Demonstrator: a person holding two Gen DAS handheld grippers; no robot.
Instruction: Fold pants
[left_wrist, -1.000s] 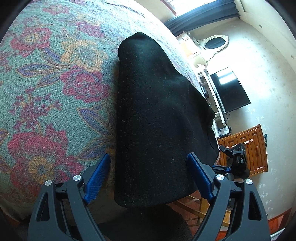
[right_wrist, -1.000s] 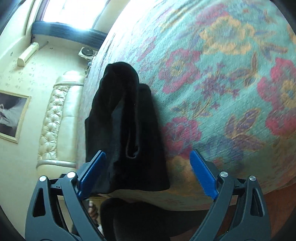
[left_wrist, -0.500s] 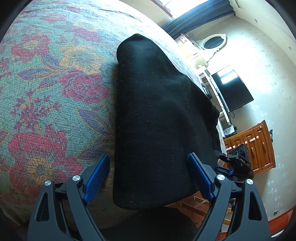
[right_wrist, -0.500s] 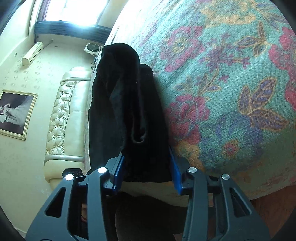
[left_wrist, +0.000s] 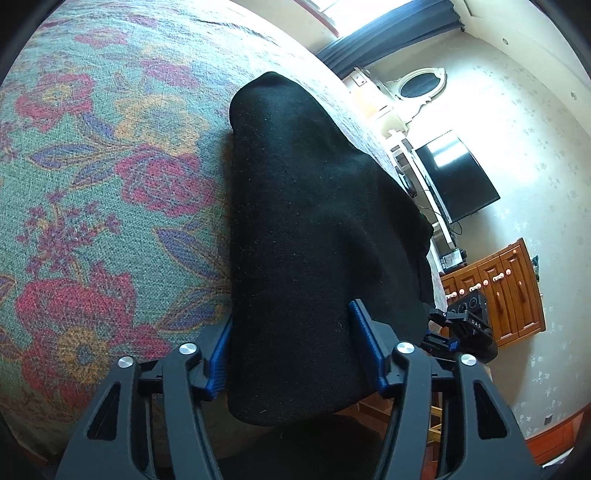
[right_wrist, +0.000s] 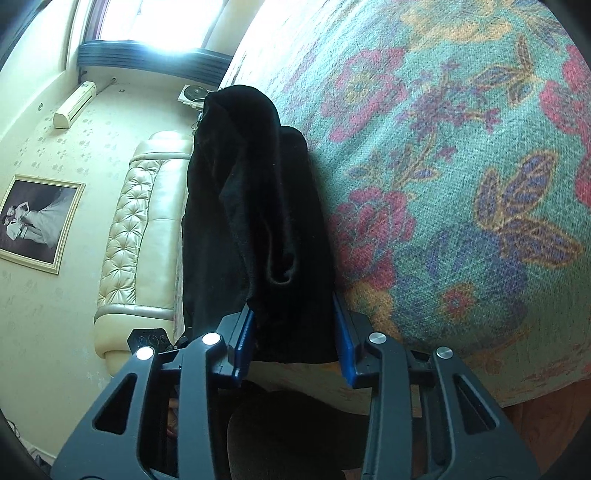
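While both tools have just been closing, our left tool (left_wrist: 290, 349) and right tool (right_wrist: 293, 334) pinch the black pants (left_wrist: 306, 240) at the bed (left_wrist: 110, 184) edge, ready to fold.

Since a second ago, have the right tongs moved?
Yes. The right tongs advanced over the bedspread edge onto the black pants; they have just been closing, pads now squeezing the near hem.

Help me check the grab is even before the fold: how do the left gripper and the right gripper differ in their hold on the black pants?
The left gripper spans a wide, smooth end of the black pants; the right gripper pinches a narrower, bunched end with a rolled fold. The left jaws stand wider apart than the right. Both have just been closing with cloth between their blue pads, near the edge of the floral bedspread.
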